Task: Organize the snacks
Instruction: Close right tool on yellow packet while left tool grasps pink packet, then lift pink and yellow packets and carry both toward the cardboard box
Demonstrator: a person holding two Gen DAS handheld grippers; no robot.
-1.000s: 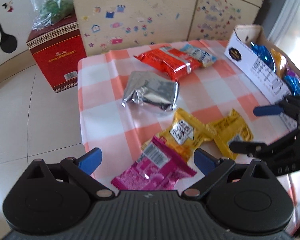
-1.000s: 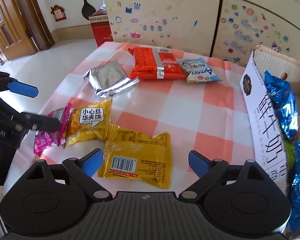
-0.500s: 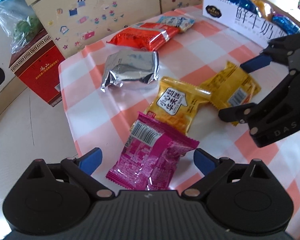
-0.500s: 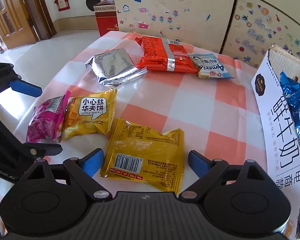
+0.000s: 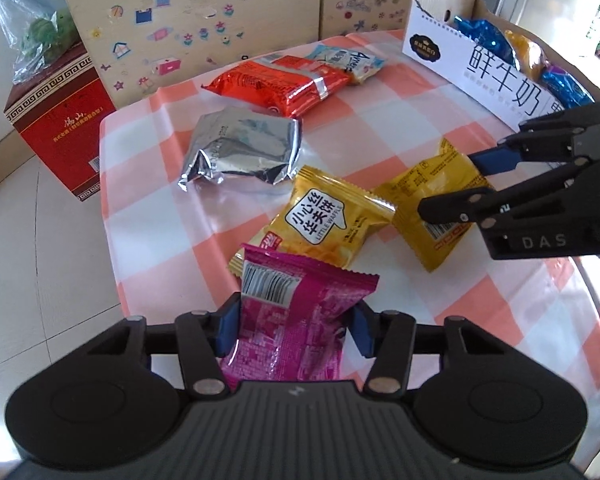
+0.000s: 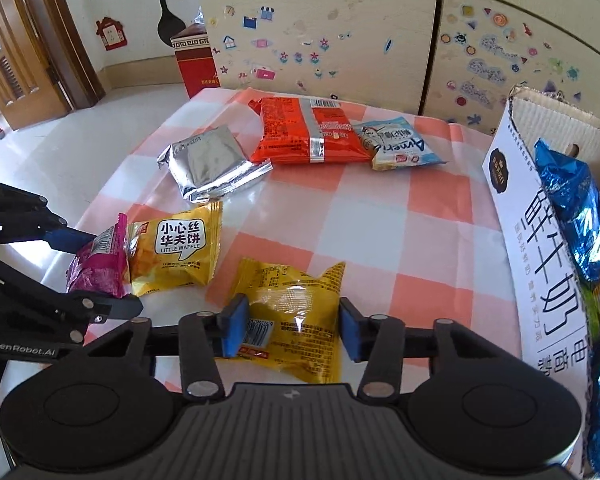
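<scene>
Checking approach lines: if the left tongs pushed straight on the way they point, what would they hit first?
The left tongs already pinch the pink packet; straight on, likely the tablecloth beneath, depth unclear.

Bright daylight, sharp focus, glare on foil packets, fisheye-bent edges.

Table (image 6: pixel 380 240) under an orange-and-white checked cloth. On it: a silver foil packet (image 6: pixel 210 164) toward the far left; a red-orange snack pack (image 6: pixel 300 136) at the far edge, with a pale blue packet (image 6: pixel 400 146) touching its right end; a yellow Little Waffle packet (image 6: pixel 176 252) near the front left, a pink packet (image 6: pixel 100 264) against its left side; a second yellow packet (image 6: pixel 296 312) at the front; a white cardboard box (image 6: pixel 540 264) along the right edge.
</scene>
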